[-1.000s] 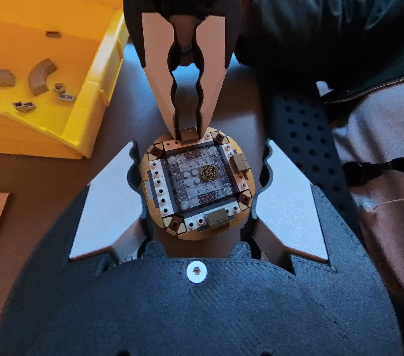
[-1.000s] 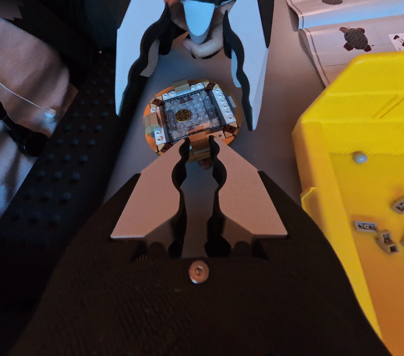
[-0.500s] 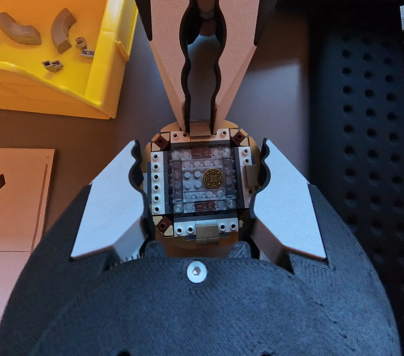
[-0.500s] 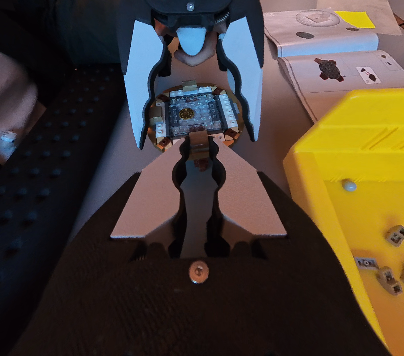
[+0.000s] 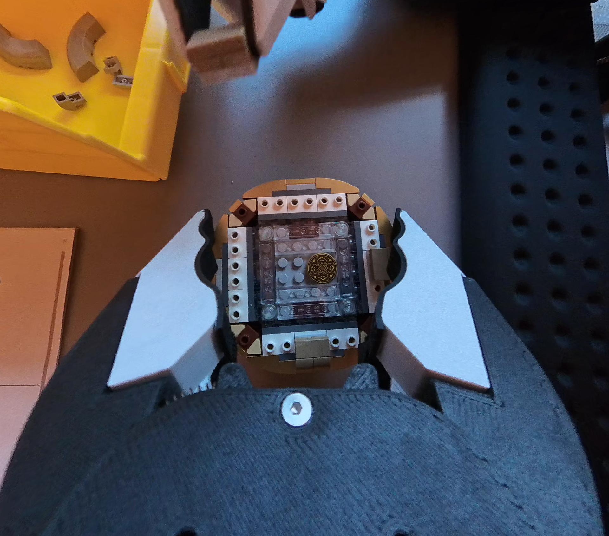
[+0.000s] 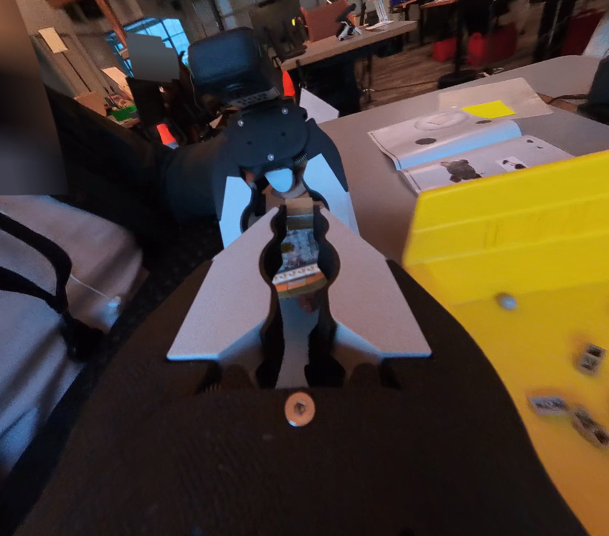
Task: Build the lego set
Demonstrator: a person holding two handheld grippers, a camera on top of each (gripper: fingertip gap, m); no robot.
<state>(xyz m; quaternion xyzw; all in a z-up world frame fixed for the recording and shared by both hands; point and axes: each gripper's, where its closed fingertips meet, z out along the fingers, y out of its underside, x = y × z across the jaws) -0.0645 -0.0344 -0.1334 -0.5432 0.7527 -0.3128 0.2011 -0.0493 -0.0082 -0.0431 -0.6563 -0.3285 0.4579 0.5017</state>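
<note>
Lifted off the model's far edge since the earlier frame, the right gripper [image 5: 227, 49] hangs at upper centre, clamped on a tan brick [image 5: 219, 54]. Below, the left gripper [image 5: 301, 260] pinches the round lego build [image 5: 303, 269] (mid-frame) on the grey table [image 5: 329, 124] — yellow bin [image 5: 141, 111] upper left.

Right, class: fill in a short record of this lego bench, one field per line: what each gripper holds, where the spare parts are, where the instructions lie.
Left gripper: shut on the round lego model, one finger on each side
Right gripper: shut on a tan brick, apart from the model
Spare parts: curved tan pieces in the yellow bin
Instructions: open booklet on the table, beyond the bin
</note>
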